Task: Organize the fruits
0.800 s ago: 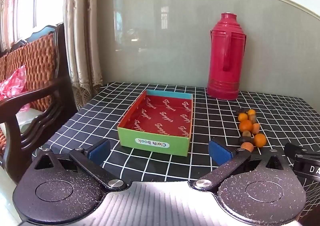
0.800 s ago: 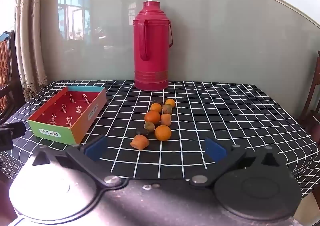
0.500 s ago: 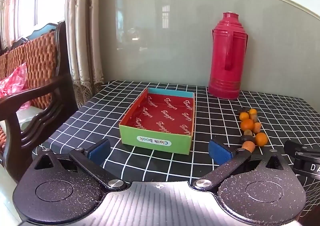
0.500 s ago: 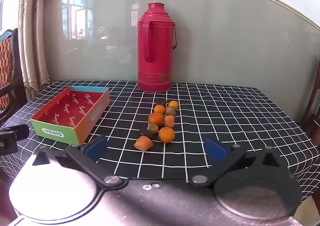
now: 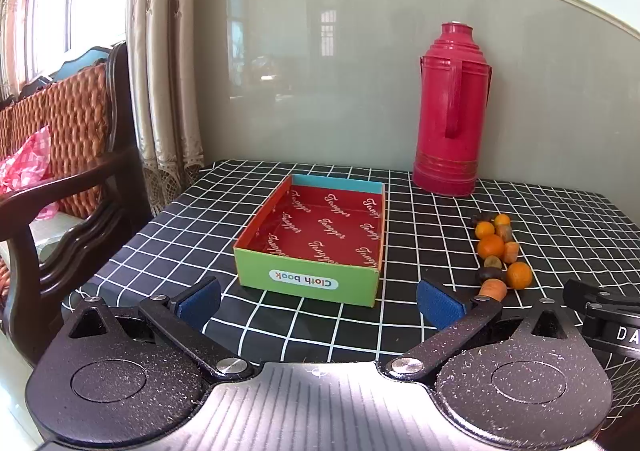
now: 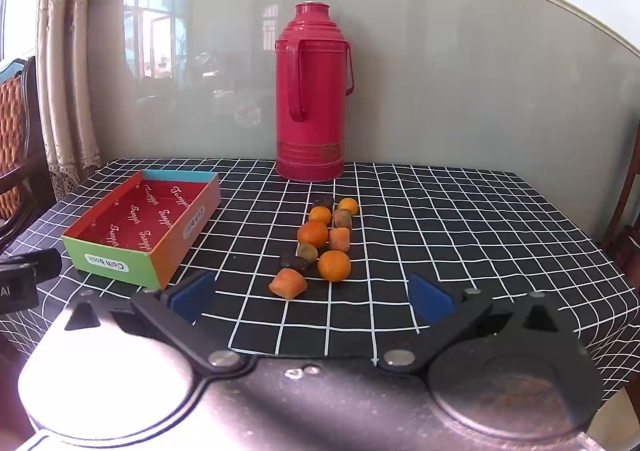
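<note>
Orange fruits (image 6: 322, 241) lie bunched just ahead of the right gripper (image 6: 312, 293), spread wide and empty like the left gripper (image 5: 318, 301) facing the box (image 5: 316, 241), so a careless pinch could scatter neighbours.

The left gripper (image 5: 318, 299) is holding its jaws spread wide, blue pads (image 5: 200, 297) at 9 and 3 o'clock, nothing between them. The right gripper (image 6: 310, 295) is likewise holding its jaws wide apart, its blue pads (image 6: 428, 297) gripping nothing.
</note>
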